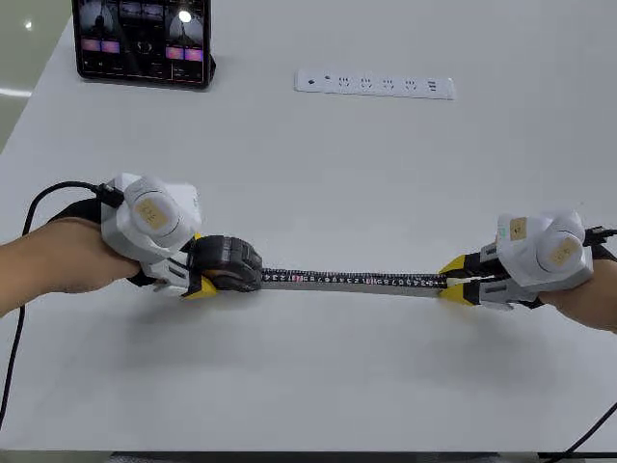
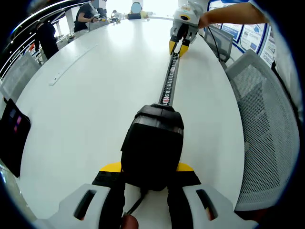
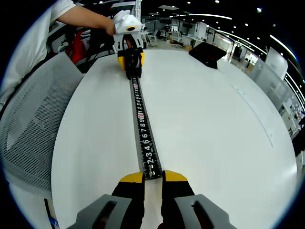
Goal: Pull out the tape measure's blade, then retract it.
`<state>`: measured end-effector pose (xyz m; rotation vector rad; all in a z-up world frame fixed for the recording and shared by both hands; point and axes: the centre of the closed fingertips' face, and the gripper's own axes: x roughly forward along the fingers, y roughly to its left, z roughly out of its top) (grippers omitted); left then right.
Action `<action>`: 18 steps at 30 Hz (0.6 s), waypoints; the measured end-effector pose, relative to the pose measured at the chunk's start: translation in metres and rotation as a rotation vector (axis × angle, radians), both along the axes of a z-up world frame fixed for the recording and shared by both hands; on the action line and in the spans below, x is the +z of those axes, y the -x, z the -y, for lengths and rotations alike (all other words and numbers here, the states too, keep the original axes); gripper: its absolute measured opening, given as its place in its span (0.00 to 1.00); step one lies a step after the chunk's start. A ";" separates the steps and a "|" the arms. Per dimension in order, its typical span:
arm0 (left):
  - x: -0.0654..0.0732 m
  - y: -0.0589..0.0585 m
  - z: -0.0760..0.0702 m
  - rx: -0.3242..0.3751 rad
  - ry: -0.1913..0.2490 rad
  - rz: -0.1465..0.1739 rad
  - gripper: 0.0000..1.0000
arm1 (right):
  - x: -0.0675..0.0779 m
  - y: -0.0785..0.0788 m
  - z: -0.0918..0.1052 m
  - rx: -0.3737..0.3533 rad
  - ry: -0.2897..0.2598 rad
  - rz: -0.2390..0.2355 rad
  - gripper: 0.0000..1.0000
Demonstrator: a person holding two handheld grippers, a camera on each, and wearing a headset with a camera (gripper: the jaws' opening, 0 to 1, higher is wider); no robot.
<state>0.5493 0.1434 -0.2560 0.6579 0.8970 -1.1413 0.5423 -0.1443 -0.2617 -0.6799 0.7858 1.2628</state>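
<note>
Black tape measure case [image 1: 228, 263] pinched between left gripper [image 2: 147, 168] jaws | blade [image 1: 352, 281] extended flat along white tabletop [image 1: 318, 154] | right gripper [image 3: 153, 177] jaws pinching the blade's end

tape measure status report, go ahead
Left gripper shut on case. Right gripper shut on the blade at its tip, pulled out between them. Power strip and tablet sit far back, off the blade's line.

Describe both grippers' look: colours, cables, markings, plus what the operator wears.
Left gripper and right gripper match: white rounded housings, each with a round disc carrying a tan square sticker, black jaws tipped in yellow, and slotted pale grey finger mounts. Each trails a black cable. The person wears a white short sleeve.
</note>
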 end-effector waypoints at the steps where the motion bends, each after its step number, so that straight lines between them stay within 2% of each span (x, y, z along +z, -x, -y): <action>1: 0.000 0.000 0.000 -0.001 0.002 0.002 0.29 | 0.000 0.000 0.000 -0.003 0.001 -0.003 0.09; 18: 0.000 -0.002 0.000 -0.006 -0.014 0.018 0.30 | -0.002 -0.001 -0.001 0.027 0.035 -0.007 0.11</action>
